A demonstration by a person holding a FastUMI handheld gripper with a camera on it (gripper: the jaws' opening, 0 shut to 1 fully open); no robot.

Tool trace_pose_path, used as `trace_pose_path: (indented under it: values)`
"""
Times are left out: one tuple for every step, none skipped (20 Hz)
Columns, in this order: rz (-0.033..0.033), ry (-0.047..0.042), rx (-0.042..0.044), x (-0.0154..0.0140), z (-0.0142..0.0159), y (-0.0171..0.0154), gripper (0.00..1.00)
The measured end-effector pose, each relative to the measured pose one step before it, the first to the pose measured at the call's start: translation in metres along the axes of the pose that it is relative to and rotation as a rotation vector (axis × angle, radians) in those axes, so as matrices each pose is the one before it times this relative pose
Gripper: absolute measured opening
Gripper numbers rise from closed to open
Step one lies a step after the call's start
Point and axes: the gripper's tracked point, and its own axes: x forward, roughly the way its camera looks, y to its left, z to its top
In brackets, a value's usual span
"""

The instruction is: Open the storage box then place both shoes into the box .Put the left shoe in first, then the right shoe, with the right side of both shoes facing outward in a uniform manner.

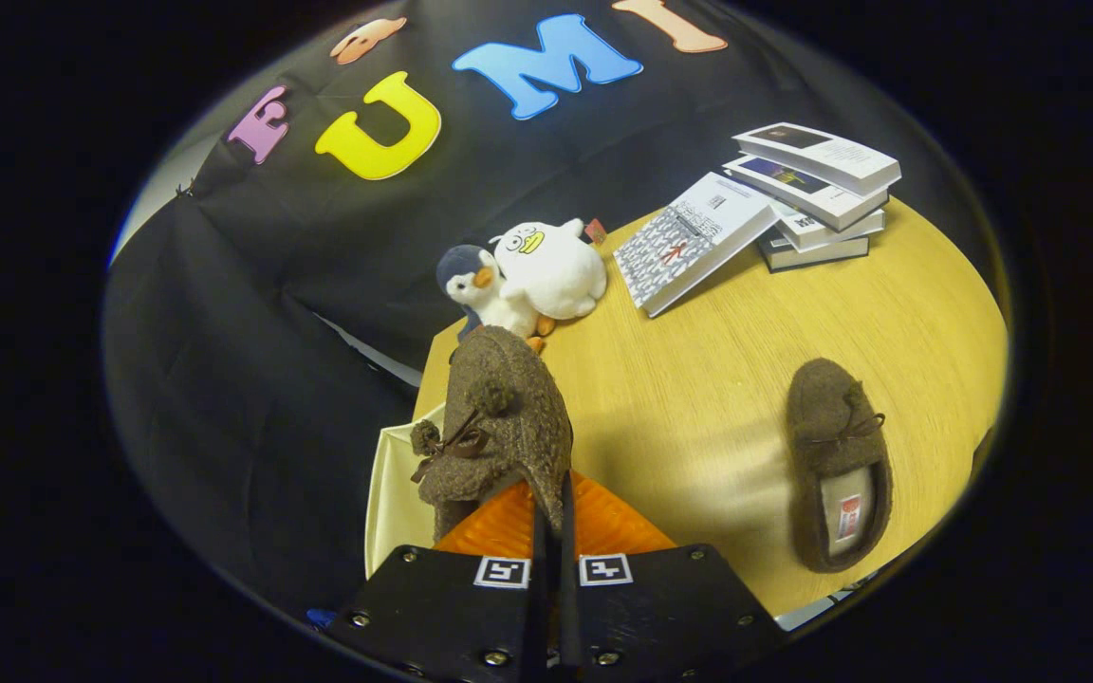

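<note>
Gripper [551,531] fingers are seen nearly closed, clenched on the rear edge of a brown fuzzy slipper [499,417]; both fingers are pressed on the thin wall of its opening, w/ hardly any gap left between them. Slipper is held up off the table, toe pointing away from the camera, tilted over to one side, its small bow [447,446] turned toward the left. Which shoe of the pair it is cannot be told.

Just under & left of the held slipper, a pale cream panel [399,503] is seen, prob. part of the storage box, at the table's near-left corner; whether the box is open cannot be told from this angle.

Second brown slipper [836,465] is laid flat on the wooden table [698,398], well apart to the right of the fingers, opening facing up, a label visible on its insole, toe pointing away.

Beyond the held slipper, at the table's far edge, two plush toys are set touching: a small penguin [475,285] & a white round one [551,266]. Farther right, a stack of books [822,190] is placed near the far edge, w/ one more book [694,242] leaned against the stack's left side, cover tilted up.

Black cloth wall is hung behind & left of the table.
</note>
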Motion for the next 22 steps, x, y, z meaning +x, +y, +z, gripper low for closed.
trace_pose_path:
  values:
    - [0.01769, -0.00171, 0.00351, 0.00033, 0.00029, 0.01192, 0.05]
    - [0.0157, -0.0018, -0.00112, 0.00154, 0.00099, 0.01041, 0.05]
    - [0.01326, -0.00074, -0.00507, 0.00215, -0.00055, 0.00893, 0.05]
    - [0.01134, 0.00333, -0.00541, 0.00307, -0.00071, 0.00899, 0.05]
    - [0.01076, 0.00075, -0.00503, 0.00151, -0.00205, 0.00936, 0.05]
    - [0.00921, 0.00354, -0.00427, 0.00309, -0.00152, 0.00873, 0.05]
    - [0.00766, 0.00332, -0.0007, 0.00483, -0.00229, 0.00718, 0.05]
    - [0.00604, 0.00686, 0.00181, 0.0049, -0.00227, 0.0069, 0.05]
    - [0.00695, 0.00906, 0.00215, 0.0055, -0.0038, 0.00604, 0.05]
    - [0.00652, 0.00819, 0.00283, 0.0064, -0.00341, 0.00653, 0.05]
    - [0.00596, 0.01236, 0.00025, 0.00509, -0.0053, 0.00616, 0.05]
    - [0.00362, 0.01123, -0.00002, 0.00651, -0.00421, 0.0057, 0.05]
    - [0.00111, 0.00883, -0.00236, 0.0068, -0.00539, 0.00462, 0.05]
    - [0.00059, 0.01029, -0.00237, 0.00739, -0.00514, 0.00363, 0.05]
    - [0.00062, 0.01004, -0.00097, 0.00625, -0.00634, 0.00317, 0.05]
    - [-0.00109, 0.009, 0.00132, 0.00687, -0.00499, 0.00269, 0.05]
    - [-0.00511, 0.00674, 0.00078, 0.00701, -0.00563, 0.0019, 0.05]
    - [-0.00852, 0.00288, 0.00049, 0.00625, -0.00406, 0.00029, 0.05]
    - [-0.00863, 0.00288, 0.00139, 0.006, -0.005, -0.00087, 0.05]
    - [-0.0061, 0.0065, 0.00375, 0.00594, -0.00413, -0.0002, 0.05]
    - [-0.00435, 0.00296, 0.0051, 0.00508, -0.00459, 0.00075, 0.05]
    - [-0.00425, 0.00603, 0.00233, 0.00597, -0.00415, -0.00068, 0.05]
